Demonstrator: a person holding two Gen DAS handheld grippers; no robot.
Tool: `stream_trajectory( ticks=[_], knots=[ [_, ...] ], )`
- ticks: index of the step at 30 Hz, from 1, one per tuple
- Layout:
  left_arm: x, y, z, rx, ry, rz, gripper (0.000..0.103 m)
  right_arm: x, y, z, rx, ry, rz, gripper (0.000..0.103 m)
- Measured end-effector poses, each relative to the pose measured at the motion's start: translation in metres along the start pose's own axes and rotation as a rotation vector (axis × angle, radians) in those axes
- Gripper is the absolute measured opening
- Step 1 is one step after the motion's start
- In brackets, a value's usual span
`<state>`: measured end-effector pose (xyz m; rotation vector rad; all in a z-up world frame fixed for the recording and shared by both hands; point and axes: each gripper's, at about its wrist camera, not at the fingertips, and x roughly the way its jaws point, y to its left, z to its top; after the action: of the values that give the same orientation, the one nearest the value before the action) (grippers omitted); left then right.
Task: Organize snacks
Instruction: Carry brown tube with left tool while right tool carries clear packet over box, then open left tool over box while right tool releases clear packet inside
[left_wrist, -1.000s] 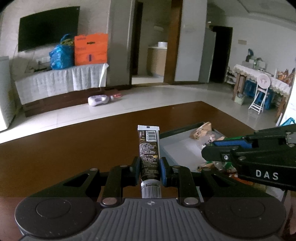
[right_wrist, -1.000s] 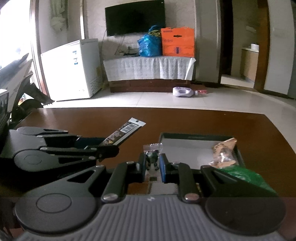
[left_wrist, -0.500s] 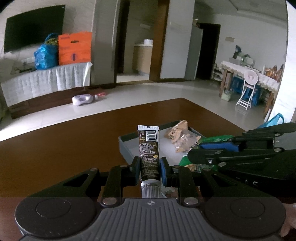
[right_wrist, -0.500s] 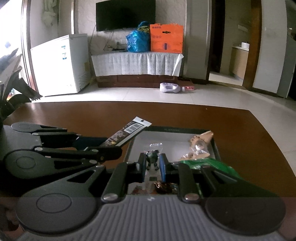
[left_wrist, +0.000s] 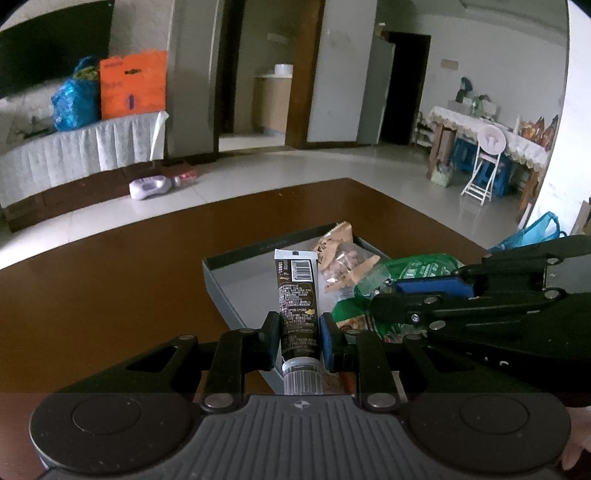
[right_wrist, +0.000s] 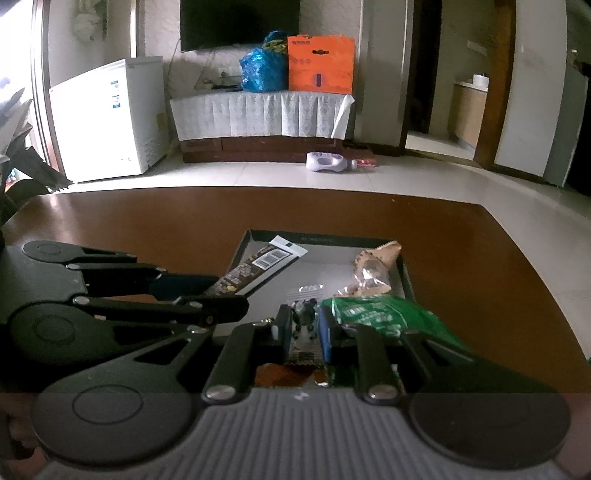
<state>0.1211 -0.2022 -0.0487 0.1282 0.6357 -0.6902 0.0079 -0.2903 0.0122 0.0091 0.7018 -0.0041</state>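
Sitting on the brown table (right_wrist: 147, 214), the grey tray (left_wrist: 236, 273) now lies under both tools, unlike a second ago; bare wood lies left and beyond. Left gripper (left_wrist: 298, 334) is clamped on the dark tube (left_wrist: 297, 295), crimped end over the tray's open near-left floor. Right gripper (right_wrist: 303, 328) pinches a small clear packet (right_wrist: 305, 312), beside the green bag (right_wrist: 373, 314) and tan packet (right_wrist: 373, 266).

Both views are dim and slightly soft, with heavy fisheye bending toward the rims and black corners. In the right wrist view, daylight blows out at nine to ten o'clock, whitening the freezer (right_wrist: 110, 118) beside it. The tabletop (right_wrist: 147, 218) carries a pale sheen at its far edge. In the left wrist view, the floor (left_wrist: 258, 181) glares near twelve o'clock, and the near foreground sits in deep shadow.
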Motion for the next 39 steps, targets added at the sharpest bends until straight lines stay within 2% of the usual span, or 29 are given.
stream_trajectory(
  ticks=[7, 11, 21, 23, 25, 39],
  knots=[
    [0.007, -0.004, -0.002, 0.02, 0.018, -0.009, 0.025, 0.003, -0.005, -0.001, 0.01, -0.002, -0.011, 0.016],
    [0.007, -0.003, -0.003, 0.02, 0.004, 0.008, 0.036, 0.003, -0.006, 0.0, 0.013, -0.006, -0.02, 0.016],
    [-0.003, 0.0, 0.0, 0.02, -0.036, 0.028, 0.052, 0.001, -0.01, 0.001, 0.047, -0.024, -0.019, 0.016],
    [-0.006, 0.002, 0.001, 0.02, -0.046, 0.033, 0.059, -0.001, -0.01, 0.002, 0.048, -0.028, -0.021, 0.017],
    [-0.009, 0.004, 0.002, 0.023, -0.056, 0.036, 0.062, -0.002, -0.011, 0.004, 0.051, -0.034, -0.02, 0.017],
    [-0.023, 0.01, 0.001, 0.026, -0.077, 0.044, 0.071, -0.01, -0.009, 0.006, 0.043, -0.053, -0.018, 0.032]
  ],
)
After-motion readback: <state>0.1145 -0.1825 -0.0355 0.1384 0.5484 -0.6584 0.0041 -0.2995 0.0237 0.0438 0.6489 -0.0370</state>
